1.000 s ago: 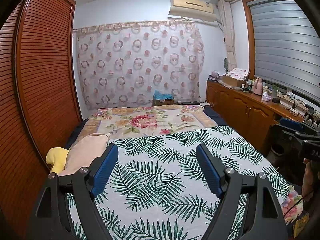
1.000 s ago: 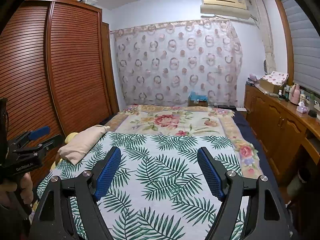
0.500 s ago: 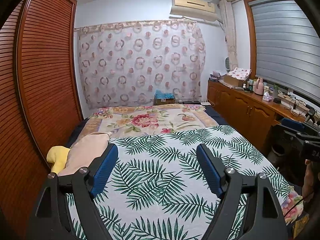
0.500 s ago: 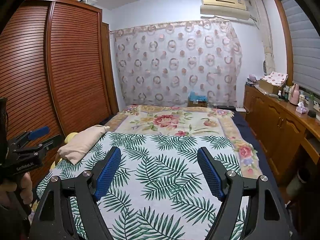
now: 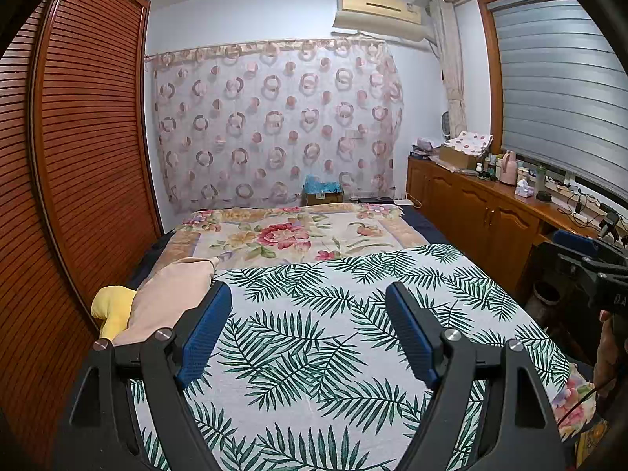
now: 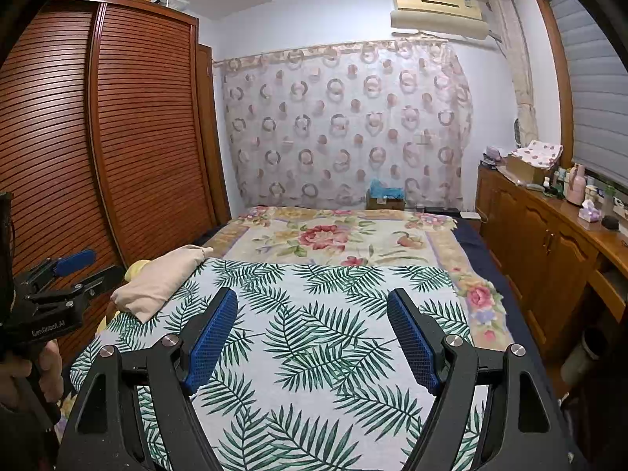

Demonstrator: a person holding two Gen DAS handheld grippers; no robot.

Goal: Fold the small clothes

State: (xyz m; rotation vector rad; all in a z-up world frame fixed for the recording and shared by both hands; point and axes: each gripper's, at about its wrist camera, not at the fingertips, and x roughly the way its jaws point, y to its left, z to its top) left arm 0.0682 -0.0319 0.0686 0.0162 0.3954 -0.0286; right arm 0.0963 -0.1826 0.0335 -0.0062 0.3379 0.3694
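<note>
I see no small garment laid out on the bed. A palm-leaf sheet [image 5: 322, 333] covers the near part of the bed, also in the right wrist view [image 6: 325, 337]. My left gripper [image 5: 308, 294] is open and empty above the sheet; it shows at the left edge of the right wrist view [image 6: 74, 265]. My right gripper [image 6: 312, 300] is open and empty above the sheet; it shows at the right edge of the left wrist view [image 5: 581, 247]. A beige pillow-like bundle [image 5: 168, 298] lies at the bed's left edge, over something yellow [image 5: 112, 310].
A floral blanket [image 5: 290, 235] covers the far half of the bed. A slatted wooden wardrobe [image 5: 78, 149] stands along the left. A wooden cabinet [image 5: 479, 212] with bottles and boxes runs along the right, under a window blind. A patterned curtain [image 5: 274, 125] hangs behind.
Both grippers stay open and almost still. The left wrist view has shifted very slightly.
</note>
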